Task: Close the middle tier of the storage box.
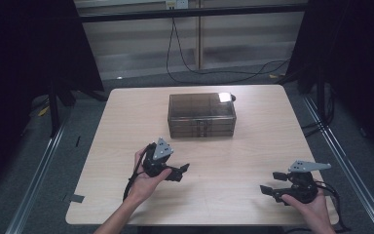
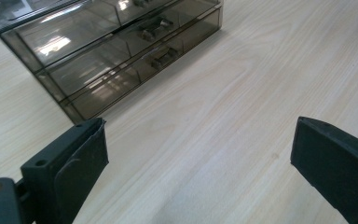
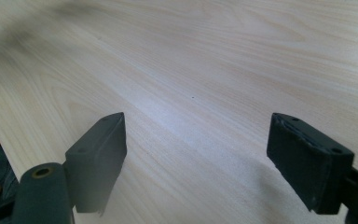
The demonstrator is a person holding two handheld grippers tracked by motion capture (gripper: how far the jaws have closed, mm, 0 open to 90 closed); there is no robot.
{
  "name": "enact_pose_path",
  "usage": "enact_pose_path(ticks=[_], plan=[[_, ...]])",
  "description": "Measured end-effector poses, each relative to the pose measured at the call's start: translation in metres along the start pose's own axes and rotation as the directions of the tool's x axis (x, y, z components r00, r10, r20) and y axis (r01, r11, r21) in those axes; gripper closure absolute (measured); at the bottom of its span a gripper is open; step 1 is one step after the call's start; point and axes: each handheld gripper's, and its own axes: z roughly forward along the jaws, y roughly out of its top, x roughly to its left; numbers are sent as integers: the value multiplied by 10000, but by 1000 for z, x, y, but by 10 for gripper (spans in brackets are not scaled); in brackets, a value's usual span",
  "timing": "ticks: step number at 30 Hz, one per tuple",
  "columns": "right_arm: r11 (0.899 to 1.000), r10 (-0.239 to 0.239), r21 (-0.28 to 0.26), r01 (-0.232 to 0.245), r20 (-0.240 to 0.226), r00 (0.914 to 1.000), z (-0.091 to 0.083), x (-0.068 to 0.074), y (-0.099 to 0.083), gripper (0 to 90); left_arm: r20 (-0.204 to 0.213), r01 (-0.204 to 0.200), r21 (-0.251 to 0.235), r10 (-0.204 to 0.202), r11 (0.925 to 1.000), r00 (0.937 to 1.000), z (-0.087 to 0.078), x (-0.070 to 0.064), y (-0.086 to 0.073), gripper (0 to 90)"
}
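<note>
Both tongs stood with jaws wide apart, gripping nothing — the left tongs [image 1: 184, 168] hovered just in front of the drawer box [image 1: 201, 115], the right tongs [image 1: 268, 189] farther off to its right front. That box sat mid-desk [image 1: 126, 122], drawers shut.

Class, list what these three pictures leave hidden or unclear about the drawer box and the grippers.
- Drawer box contents: high view, smoked walls too dark.
- Drawer box top and far end: left gripper view, cut off by the frame edge.
- Small dark thing behind the box: high view, too small, glare beside it.
</note>
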Motion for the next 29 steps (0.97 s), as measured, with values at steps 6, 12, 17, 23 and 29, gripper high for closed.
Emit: enact_pose_path(ticks=[6, 12, 17, 23, 29], plan=[[10000, 67, 39, -67, 39, 10000, 0, 0, 0, 201, -139, 117, 19, -117, 9999, 9998, -11, 0, -9, 36], [10000, 50, -11, -50, 42, 10000, 0, -1, 0, 200, -369, 337, 168, -331, 9993, 9988, -20, 0, -22, 38], [10000, 29, -51, -29, 49, 10000, 0, -1, 0, 199, -324, 646, 159, -641, 9978, 9974, -28, 0, -34, 37], [9999, 116, -72, -115, 87, 9999, 1, -3, 1, 197, -299, 798, 139, -793, 9967, 9964, -35, -1, -45, 36], [9998, 153, -110, -151, 165, 9997, 2, -4, 1, 196, -260, 1080, 178, -1075, 9940, 9939, -42, 2, -53, 35]])
